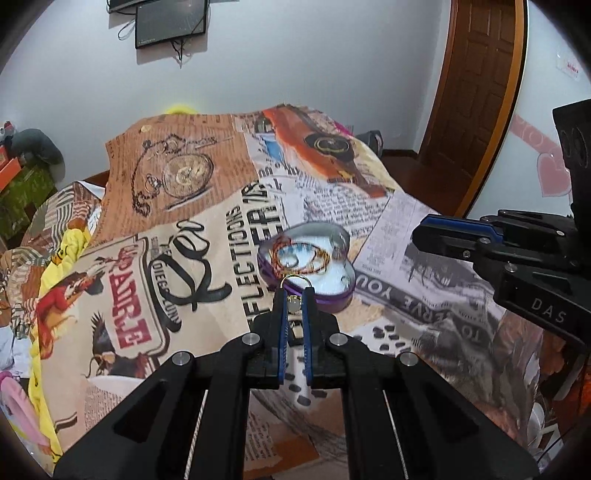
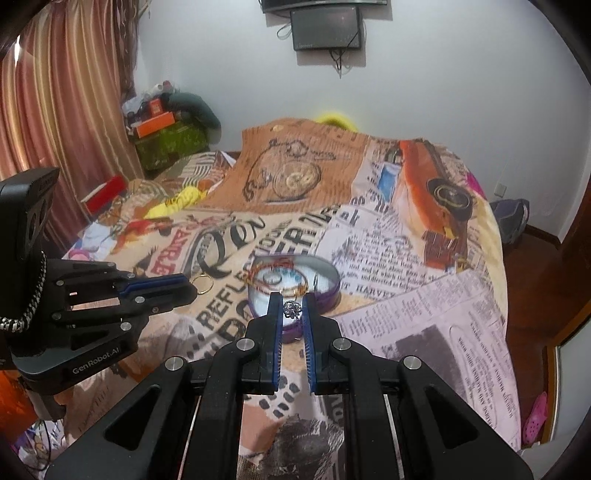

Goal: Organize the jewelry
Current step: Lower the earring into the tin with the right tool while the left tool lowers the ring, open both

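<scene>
My left gripper (image 1: 294, 291) is shut on a thin gold ring (image 1: 294, 276), whose loop sticks up past the fingertips. It hangs just above the near edge of a purple heart-shaped tin (image 1: 332, 297) that lies on the bed. Gold and red bracelets (image 1: 280, 254) lie inside the tin. My right gripper (image 2: 293, 300) is shut on a small silver ornament (image 2: 291, 309), also above the tin's (image 2: 330, 291) near edge. In the right wrist view the left gripper (image 2: 186, 282) comes in from the left, the gold ring (image 2: 212, 284) at its tip. The left wrist view has the right gripper (image 1: 419, 234) at its right edge.
A bedspread (image 1: 184, 229) printed like old newspapers covers the bed. Boxes and clutter (image 2: 166, 136) stand by the curtain at the far left. A wooden door (image 1: 476, 81) is at the right, a screen (image 2: 325, 27) hangs on the wall, and a pink shoe (image 2: 535, 421) lies on the floor.
</scene>
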Demonstrator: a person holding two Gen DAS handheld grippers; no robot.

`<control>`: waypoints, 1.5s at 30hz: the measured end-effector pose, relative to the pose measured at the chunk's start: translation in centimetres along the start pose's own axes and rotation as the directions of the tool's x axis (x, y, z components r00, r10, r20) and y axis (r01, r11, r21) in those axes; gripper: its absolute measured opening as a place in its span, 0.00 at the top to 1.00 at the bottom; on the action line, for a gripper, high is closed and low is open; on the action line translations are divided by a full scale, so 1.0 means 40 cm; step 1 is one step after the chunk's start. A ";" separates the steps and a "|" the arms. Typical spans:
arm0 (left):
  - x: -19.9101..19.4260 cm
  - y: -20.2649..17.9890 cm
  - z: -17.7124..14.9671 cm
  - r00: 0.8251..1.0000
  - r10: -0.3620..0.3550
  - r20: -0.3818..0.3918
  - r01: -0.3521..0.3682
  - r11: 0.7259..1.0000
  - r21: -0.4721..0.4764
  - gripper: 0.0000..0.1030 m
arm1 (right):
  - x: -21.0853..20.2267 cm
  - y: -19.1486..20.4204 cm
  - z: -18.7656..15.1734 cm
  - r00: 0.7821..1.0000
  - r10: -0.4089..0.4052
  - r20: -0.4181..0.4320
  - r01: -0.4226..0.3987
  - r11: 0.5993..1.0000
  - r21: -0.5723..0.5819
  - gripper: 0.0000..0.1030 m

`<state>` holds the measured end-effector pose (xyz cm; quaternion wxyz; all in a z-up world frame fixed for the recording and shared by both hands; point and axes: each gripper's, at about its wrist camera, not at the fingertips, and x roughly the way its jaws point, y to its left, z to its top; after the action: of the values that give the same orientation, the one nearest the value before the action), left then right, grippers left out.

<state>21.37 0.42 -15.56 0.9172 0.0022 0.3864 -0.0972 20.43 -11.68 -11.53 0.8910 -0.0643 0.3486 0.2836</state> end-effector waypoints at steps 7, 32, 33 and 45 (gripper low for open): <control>-0.005 0.005 0.026 1.000 -0.006 0.028 0.006 1.000 -0.002 0.94 | -0.004 0.004 0.034 0.999 0.005 0.035 -0.004 1.000 -0.002 0.91; 0.149 0.034 0.056 0.998 -0.054 -0.033 0.054 0.998 0.010 0.94 | 0.167 -0.013 0.043 0.997 0.026 -0.068 -0.023 0.999 0.034 0.91; 0.157 0.032 0.055 0.998 -0.055 -0.037 0.055 0.998 0.016 0.94 | 0.174 -0.016 0.042 0.997 0.026 -0.075 -0.023 0.999 0.038 0.91; 0.179 0.037 0.053 0.995 -0.077 -0.063 0.077 0.997 0.003 0.94 | 0.202 -0.018 0.029 0.994 0.032 -0.103 -0.029 0.999 0.035 0.91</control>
<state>28.03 0.45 -19.24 0.9001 -0.0072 0.4146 -0.1333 26.31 -8.19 -16.05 0.8683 -0.0586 0.4001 0.2875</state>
